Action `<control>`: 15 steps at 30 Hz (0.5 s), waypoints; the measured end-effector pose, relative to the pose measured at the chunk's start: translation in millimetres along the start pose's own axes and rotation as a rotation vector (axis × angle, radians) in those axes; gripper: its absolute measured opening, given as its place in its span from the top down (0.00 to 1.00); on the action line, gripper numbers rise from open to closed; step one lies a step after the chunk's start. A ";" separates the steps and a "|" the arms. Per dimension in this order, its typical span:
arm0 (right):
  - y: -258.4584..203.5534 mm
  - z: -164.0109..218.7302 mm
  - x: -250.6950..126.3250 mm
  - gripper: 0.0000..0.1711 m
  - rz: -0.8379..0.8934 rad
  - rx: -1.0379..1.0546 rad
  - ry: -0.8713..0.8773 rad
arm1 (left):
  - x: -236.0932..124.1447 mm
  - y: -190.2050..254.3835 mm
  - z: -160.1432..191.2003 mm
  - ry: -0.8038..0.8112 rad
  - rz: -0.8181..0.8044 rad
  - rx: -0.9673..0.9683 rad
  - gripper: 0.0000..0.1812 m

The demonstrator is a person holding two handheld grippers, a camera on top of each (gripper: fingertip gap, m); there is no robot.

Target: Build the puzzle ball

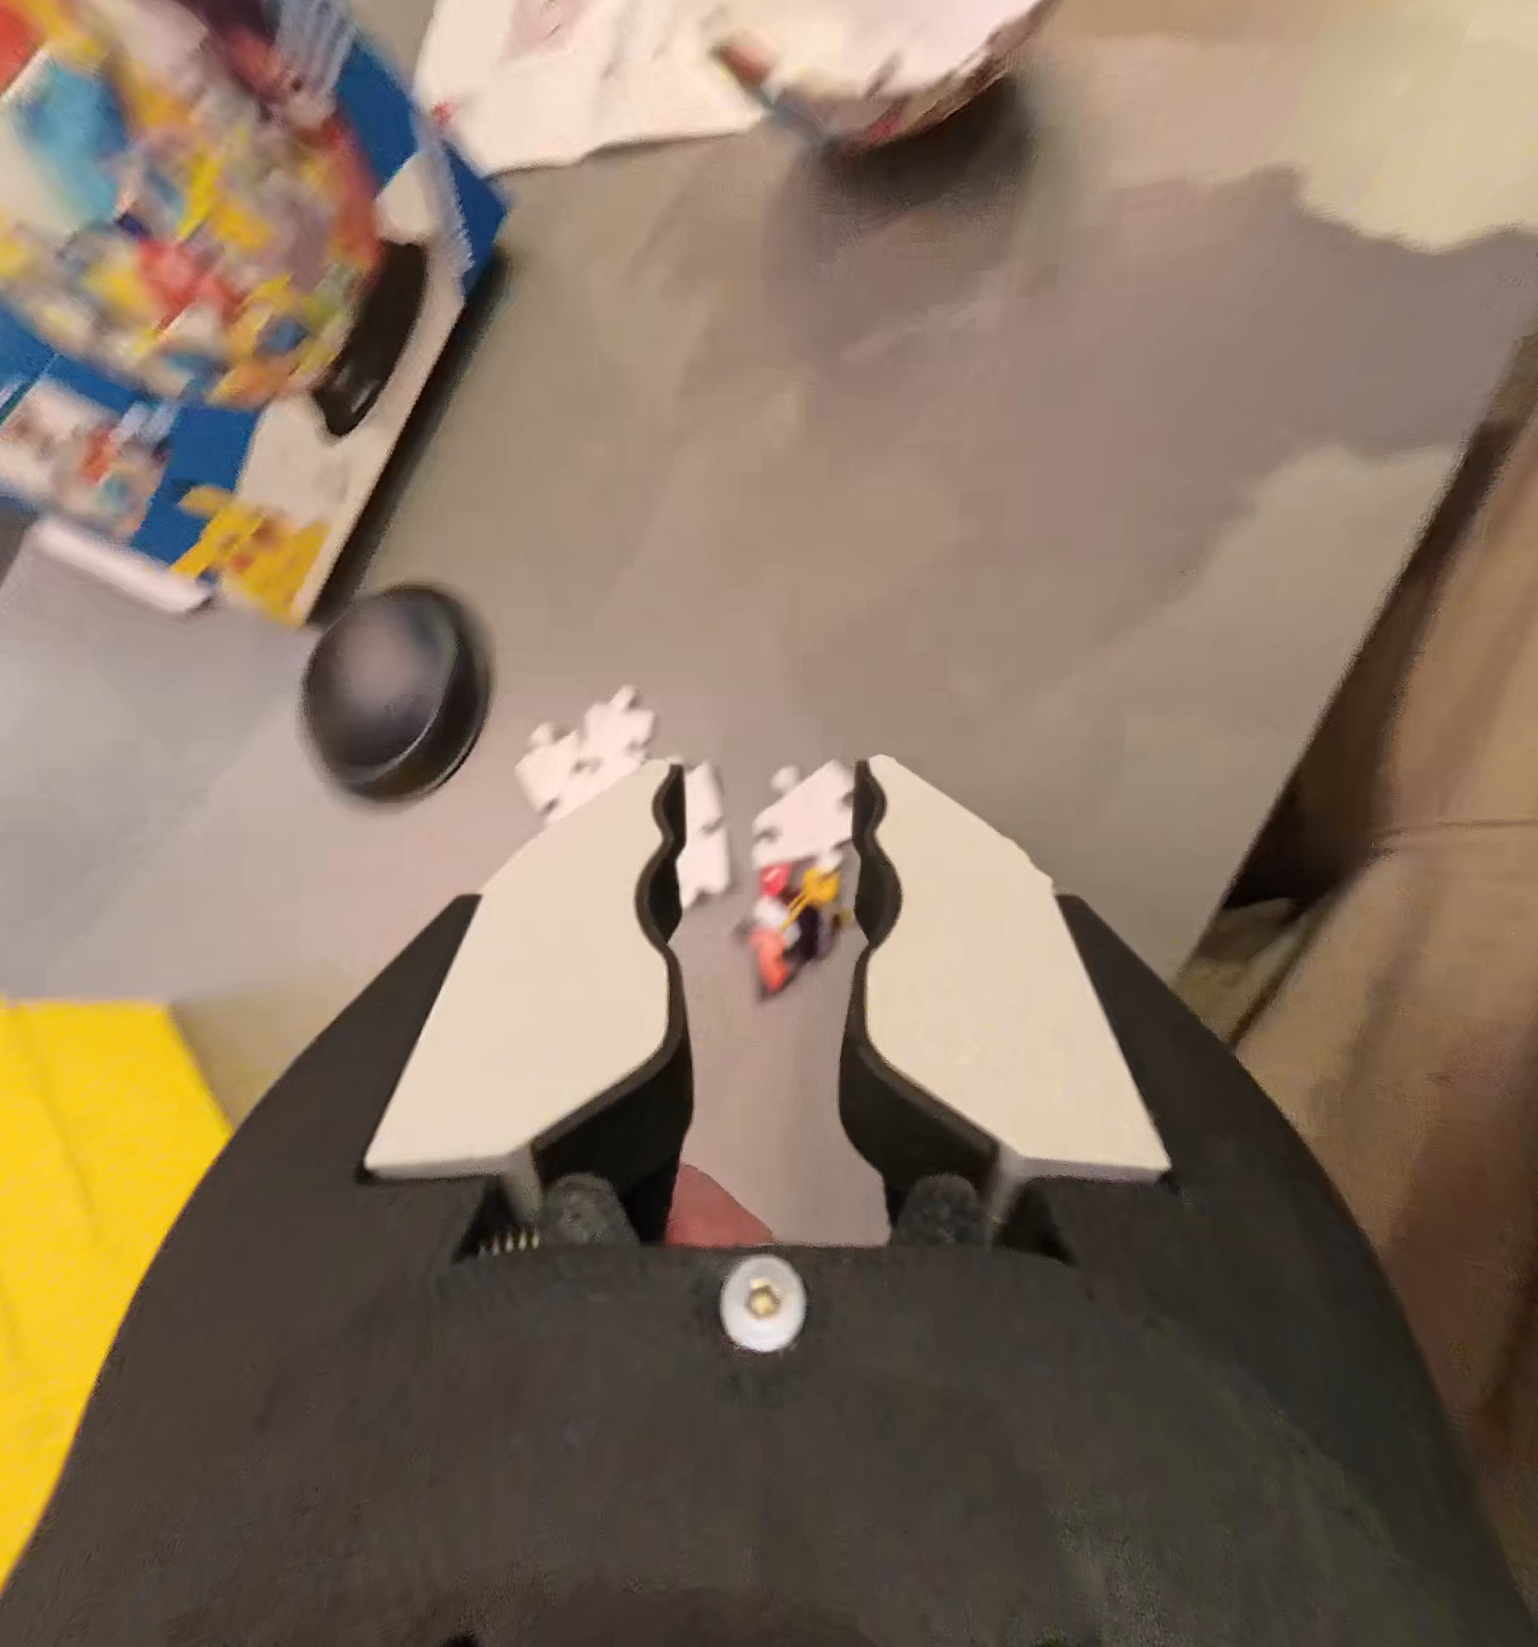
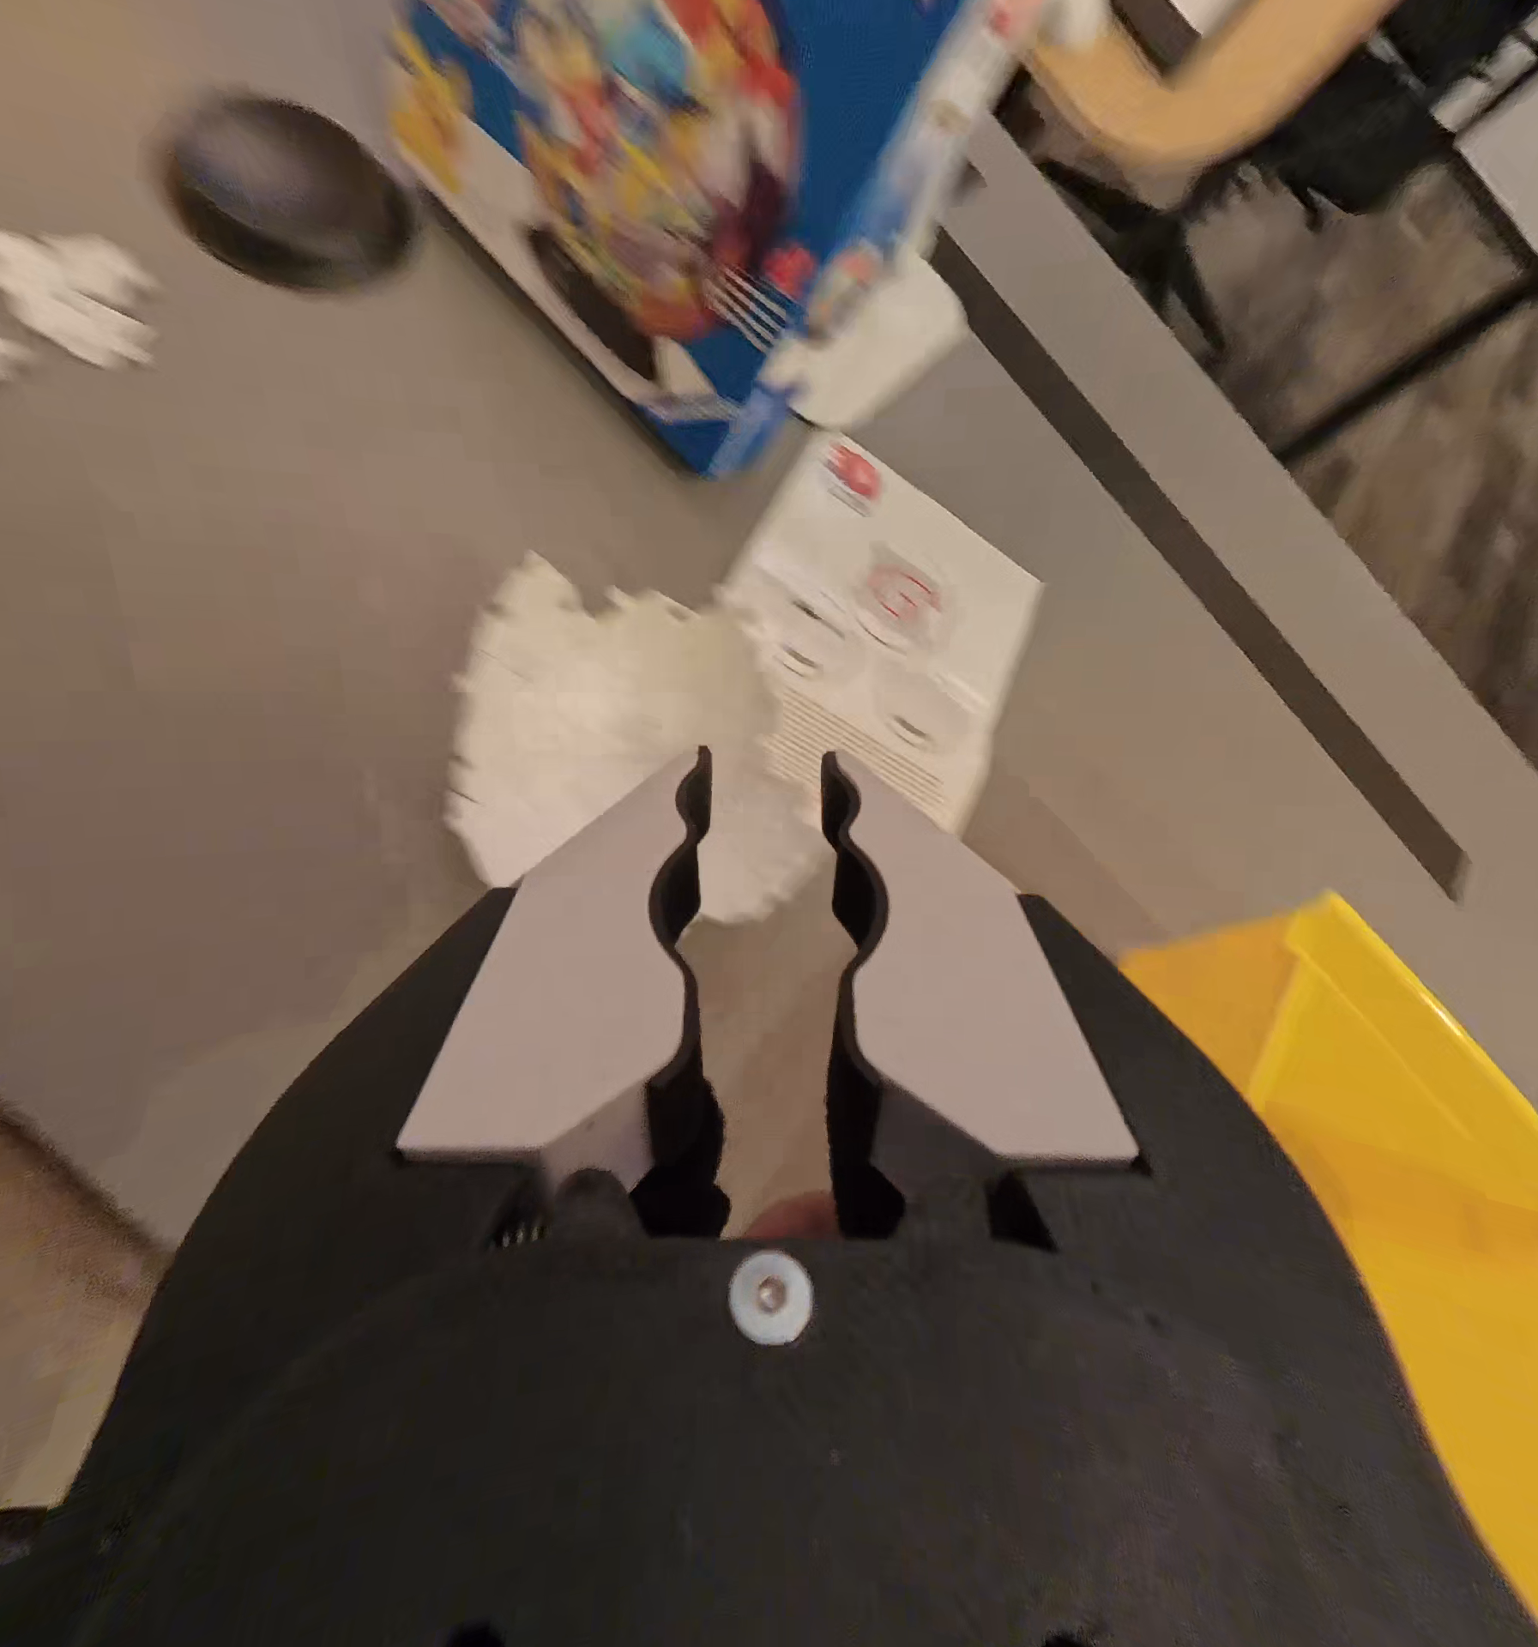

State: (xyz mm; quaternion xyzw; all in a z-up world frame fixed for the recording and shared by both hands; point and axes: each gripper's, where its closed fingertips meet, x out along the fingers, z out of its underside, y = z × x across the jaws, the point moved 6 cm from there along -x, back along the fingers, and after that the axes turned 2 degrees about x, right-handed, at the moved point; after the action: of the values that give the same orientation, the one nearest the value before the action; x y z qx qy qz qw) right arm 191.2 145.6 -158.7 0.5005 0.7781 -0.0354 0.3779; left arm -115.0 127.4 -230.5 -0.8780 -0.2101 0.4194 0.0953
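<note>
The left tool is held parted and empty over loose puzzle pieces on the counter, whose right edge is near. The right tool, parted and empty, is aimed at the blurred white puzzle shell.

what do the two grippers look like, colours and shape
Both match: the left gripper and right gripper have a rough black body with a pale round bolt head, and two flat light-grey fingers with wavy black inner edges. No cables or sleeves show.
</note>
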 end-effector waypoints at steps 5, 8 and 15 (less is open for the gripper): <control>-98.6 -43.5 27.5 0.87 -0.296 -0.055 0.094 | -9.6 -42.9 37.5 -0.050 -0.148 -0.069 0.81; -142.3 -50.1 58.7 0.87 -0.376 -0.104 0.054 | 0.7 -59.6 47.5 -0.123 -0.160 -0.070 0.79; -176.6 -46.1 104.0 0.87 -0.441 -0.097 -0.025 | -13.8 -96.1 77.3 -0.145 -0.233 -0.181 0.82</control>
State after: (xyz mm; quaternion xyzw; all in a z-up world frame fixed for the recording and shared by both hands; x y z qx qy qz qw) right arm 1.3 156.0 -247.8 0.2990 0.8649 -0.0859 0.3940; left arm -210.5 206.4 -236.5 -0.8201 -0.3539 0.4472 0.0482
